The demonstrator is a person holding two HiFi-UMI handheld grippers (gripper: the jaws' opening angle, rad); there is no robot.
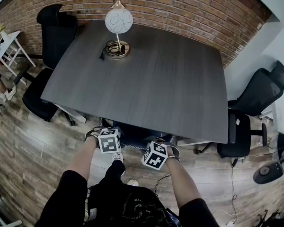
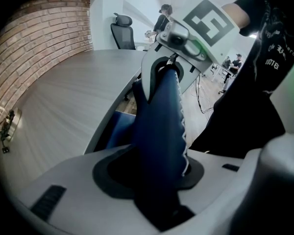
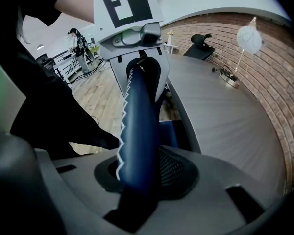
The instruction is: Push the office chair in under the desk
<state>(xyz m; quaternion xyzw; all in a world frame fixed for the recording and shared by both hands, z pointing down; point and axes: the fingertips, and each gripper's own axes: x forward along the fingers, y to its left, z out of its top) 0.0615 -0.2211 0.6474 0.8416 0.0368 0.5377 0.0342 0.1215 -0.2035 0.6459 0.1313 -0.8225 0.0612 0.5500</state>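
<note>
1. Clamping from the left, my left fingers (image 2: 63, 185) are closed to a middling gap on the top edge of the blue chair (image 2: 159, 111). Its padded back fills the space between them.
2. My right fingers (image 3: 220, 180) hold the same edge from the other end. They press on the back beside its white zigzag stitching.
3. The left gripper (image 2: 159, 175) and right gripper (image 3: 137, 175) face each other along that edge. Each one's view shows the other's marker cube at the far end of the back.
4. In the head view I see both grippers just off the near edge of the counter (image 1: 146, 70), with the chair's back upright between them. The back stands right at that edge, and a lower blue part of the chair reaches in under the counter.
5. A lamp (image 1: 118, 21) with a round white shade stands near the counter's far edge on a brass base. A dark cable lies coiled at that base.
6. A black chair (image 1: 57, 30) stands at the counter's far left corner. A second black chair (image 1: 260, 91) stands off its right side, well apart from mine.
7. A brick wall (image 1: 189, 13) runs behind the counter, and a wood floor (image 1: 33, 145) lies under everything.
</note>
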